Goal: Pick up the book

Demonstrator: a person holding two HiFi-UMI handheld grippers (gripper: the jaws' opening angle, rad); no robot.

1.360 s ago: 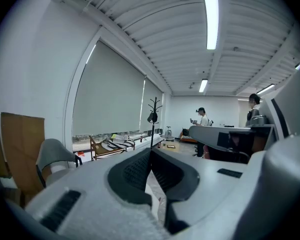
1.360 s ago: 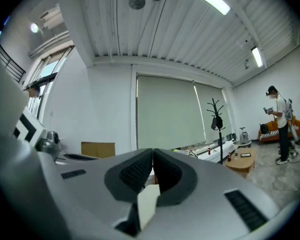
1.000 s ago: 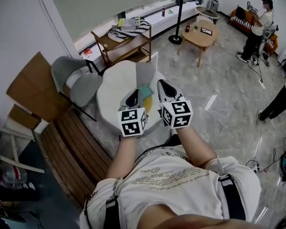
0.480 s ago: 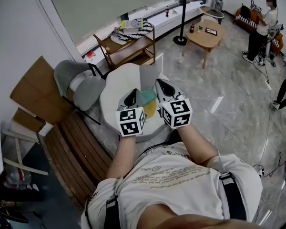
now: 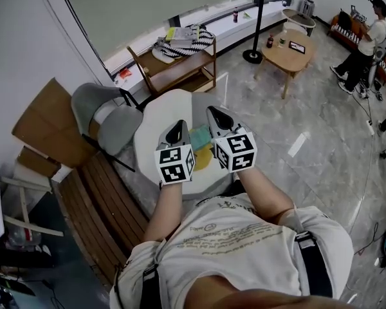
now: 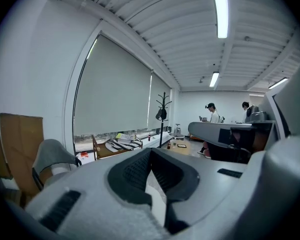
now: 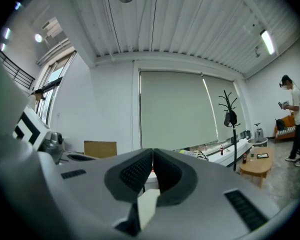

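White round desk (image 5: 156, 118) lies under the left tool (image 5: 177, 127) and right tool (image 5: 216, 112) — each clenched empty in its own view — and only the head view shows the teal-and-yellow book (image 5: 199, 138) on it between them, mostly covered, long axis unreadable.

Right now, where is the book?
In the head view, the book lies on the round white table, between the left gripper and the right gripper.
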